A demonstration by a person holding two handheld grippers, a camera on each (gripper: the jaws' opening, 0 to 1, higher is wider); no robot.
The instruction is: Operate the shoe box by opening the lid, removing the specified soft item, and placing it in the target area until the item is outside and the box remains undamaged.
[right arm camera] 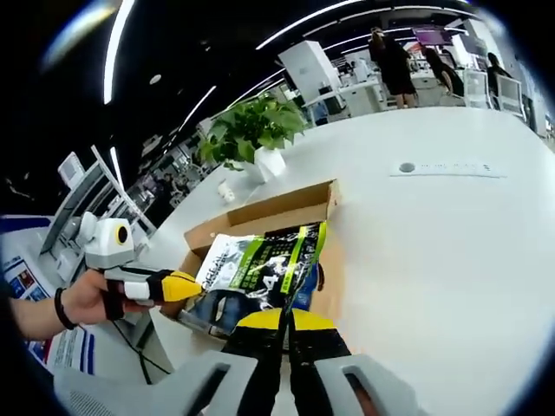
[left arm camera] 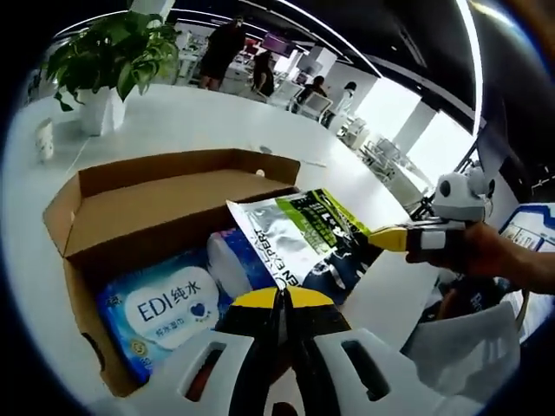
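Spreading widest around the shoe box (left arm camera: 156, 204), a white table (left arm camera: 199, 113) carrying everything else. Standing open with lid flap folded back, cardboard walls upright, in the right gripper view (right arm camera: 269, 212) too. Beyond the box's far left corner, a potted plant (left arm camera: 108, 61), and left of that a small white cup (left arm camera: 43, 139); far behind the box, people standing at desks (left arm camera: 221, 48). Lying inside the box toward its near end, a blue wet-wipes pack (left arm camera: 165, 312) and beside it a blue-white roll pack (left arm camera: 234, 260). Hanging above the box's near right corner, a silver-green soft pouch (left arm camera: 303, 234), clear of the rim, covering part of the contents, also (right arm camera: 260, 264). Pinching the pouch's edge, right gripper (right arm camera: 284, 319) with yellow-tipped jaws closed on it. Clamping the pouch's other edge in that view, left gripper (right arm camera: 186, 286), held by a hand (right arm camera: 82, 303).
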